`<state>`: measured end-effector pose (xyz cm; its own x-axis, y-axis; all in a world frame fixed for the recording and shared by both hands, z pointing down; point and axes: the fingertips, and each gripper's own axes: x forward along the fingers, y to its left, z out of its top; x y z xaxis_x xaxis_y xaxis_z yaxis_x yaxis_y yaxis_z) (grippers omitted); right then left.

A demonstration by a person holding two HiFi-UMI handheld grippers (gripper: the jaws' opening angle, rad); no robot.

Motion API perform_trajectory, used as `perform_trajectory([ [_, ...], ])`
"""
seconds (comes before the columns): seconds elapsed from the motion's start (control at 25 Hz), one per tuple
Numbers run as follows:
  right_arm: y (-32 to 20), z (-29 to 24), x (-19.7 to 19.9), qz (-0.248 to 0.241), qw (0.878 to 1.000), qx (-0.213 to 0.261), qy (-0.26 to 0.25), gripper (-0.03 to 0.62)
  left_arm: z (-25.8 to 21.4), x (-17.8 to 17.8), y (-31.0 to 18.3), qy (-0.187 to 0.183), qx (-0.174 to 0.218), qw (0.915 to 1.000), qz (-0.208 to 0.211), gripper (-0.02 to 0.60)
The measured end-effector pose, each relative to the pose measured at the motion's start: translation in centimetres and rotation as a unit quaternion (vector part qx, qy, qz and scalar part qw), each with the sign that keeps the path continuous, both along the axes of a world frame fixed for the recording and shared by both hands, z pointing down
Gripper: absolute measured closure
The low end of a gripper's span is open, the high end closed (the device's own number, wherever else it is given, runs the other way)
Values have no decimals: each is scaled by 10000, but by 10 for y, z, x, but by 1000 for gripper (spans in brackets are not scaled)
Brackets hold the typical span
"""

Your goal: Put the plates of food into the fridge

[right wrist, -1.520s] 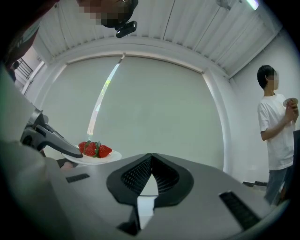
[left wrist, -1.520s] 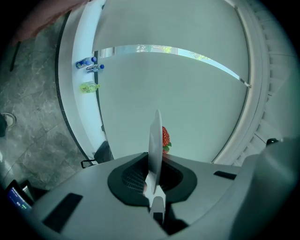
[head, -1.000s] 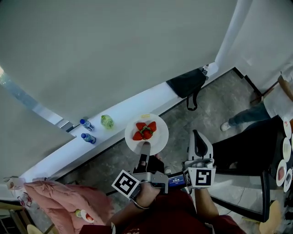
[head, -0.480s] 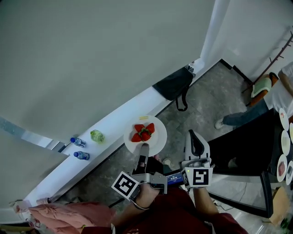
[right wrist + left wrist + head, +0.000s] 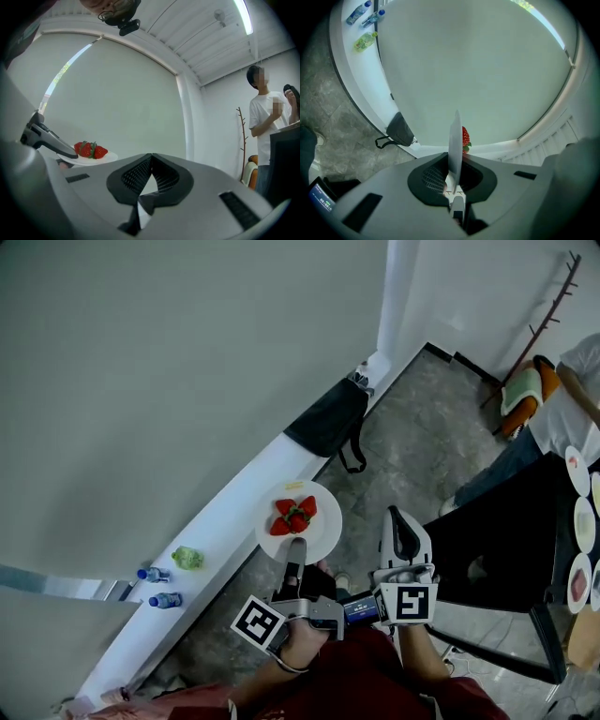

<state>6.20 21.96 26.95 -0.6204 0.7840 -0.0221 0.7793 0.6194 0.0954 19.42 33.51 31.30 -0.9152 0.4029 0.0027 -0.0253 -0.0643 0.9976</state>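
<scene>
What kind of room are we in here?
Probably an office or workroom, not a home kitchen. A long white ledge holds water bottles and a black bag, a coat rack stands by the wall, and plates sit on a dark table.

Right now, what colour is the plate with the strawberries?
The plate is plain white; the head view shows it best.

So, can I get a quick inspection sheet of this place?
Surface: grey floor, white ledge along the wall, black table at right.
Job's things: plate with strawberries, held level; other plates on the black table.
Clutter: black bag, two water bottles, green bottle, all on the ledge.
Grippers: left gripper shut on the plate's edge; right gripper shut, empty.
Cables: nothing seen.
Surroundings: person standing near a coat stand.
</scene>
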Motion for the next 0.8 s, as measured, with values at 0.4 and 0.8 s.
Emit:
perform_trajectory([
  [0.4,-40,-3,-106,643,9977,-181,-64,582,-13,-128,-21,-3,-166,9964,829,554],
  [0.8,-73,-3,-170,1506,9884,-119,-149,582,-8,-219,-38,-45,-45,9856,1691,554],
])
